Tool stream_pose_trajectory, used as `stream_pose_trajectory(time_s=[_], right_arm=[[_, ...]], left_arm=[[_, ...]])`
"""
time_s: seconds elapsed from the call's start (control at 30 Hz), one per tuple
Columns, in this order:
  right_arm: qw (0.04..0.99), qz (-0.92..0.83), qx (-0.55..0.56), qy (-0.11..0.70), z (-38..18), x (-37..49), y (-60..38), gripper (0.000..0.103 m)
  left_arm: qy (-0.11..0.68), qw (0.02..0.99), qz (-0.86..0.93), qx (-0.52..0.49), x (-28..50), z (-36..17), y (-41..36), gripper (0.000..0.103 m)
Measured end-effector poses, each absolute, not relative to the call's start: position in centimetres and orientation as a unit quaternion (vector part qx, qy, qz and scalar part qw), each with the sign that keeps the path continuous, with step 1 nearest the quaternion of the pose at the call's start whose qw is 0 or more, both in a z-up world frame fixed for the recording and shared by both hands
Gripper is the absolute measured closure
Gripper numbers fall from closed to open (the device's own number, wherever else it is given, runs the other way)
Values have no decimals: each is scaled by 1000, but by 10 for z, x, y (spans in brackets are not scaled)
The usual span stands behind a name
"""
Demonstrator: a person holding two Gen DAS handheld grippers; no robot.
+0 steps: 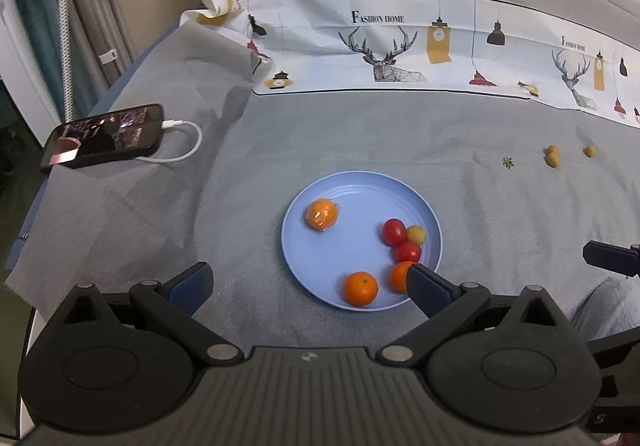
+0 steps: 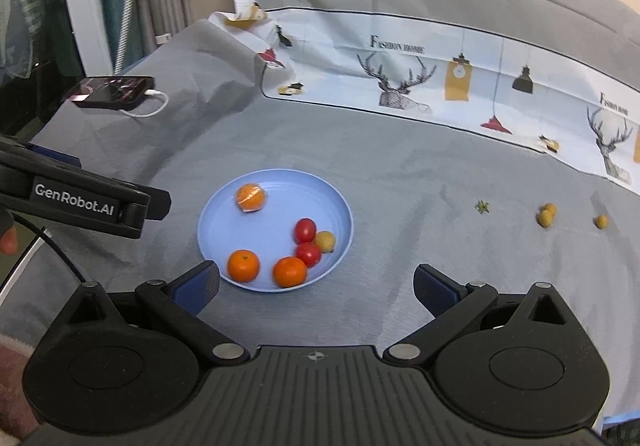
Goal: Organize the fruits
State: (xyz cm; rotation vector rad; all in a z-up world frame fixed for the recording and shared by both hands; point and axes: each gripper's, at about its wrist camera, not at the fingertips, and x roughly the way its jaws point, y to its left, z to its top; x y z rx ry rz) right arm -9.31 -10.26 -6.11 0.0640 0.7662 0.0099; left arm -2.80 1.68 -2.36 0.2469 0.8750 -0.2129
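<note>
The fruits sit mostly in a light blue plate [image 1: 320,202] that rests on grey fabric [image 1: 360,126] spread over what looks like a bed. On the plate, a wrapped orange [image 1: 322,214] lies toward the far left, alone. Two red cherry tomatoes [image 2: 305,230] sit at the right side with a small yellow fruit [image 2: 325,241] touching them, and two bare oranges [image 2: 243,265] lie along the near edge, the right-hand one touching the nearer tomato. Off the plate, well to the right on the fabric, lie three small yellow fruits [image 1: 553,156]: two pressed together and one just beyond them, with a small green stem cap [image 1: 508,162] between them and the plate. The left gripper [image 1: 310,286] hangs over the near edge of the plate with its jaws spread wide and nothing between them; in its own view the right finger overlaps one of the near oranges, though whether it touches cannot be told. The right gripper [image 2: 316,284] hovers near the plate's near right side, jaws likewise wide and holding nothing. Behind the plate runs a white cloth [image 1: 400,46] printed with deer heads, lamps and the words "Fashion Home". At the far left a phone [image 1: 104,136] lies on the fabric with a white cable [image 1: 188,142] plugged in.
</note>
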Motion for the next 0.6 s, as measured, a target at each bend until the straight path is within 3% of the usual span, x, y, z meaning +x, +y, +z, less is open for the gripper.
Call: stream_pose_trajectory(time_s=[0.33, 0.6], right_arm=[[924, -49, 60, 376, -72, -85, -151, 1], [919, -171, 77, 348, -80, -90, -252, 1]], left_arm=[[431, 884, -125, 132, -1, -29, -32, 0], [422, 875, -178, 156, 31, -37, -126, 0]])
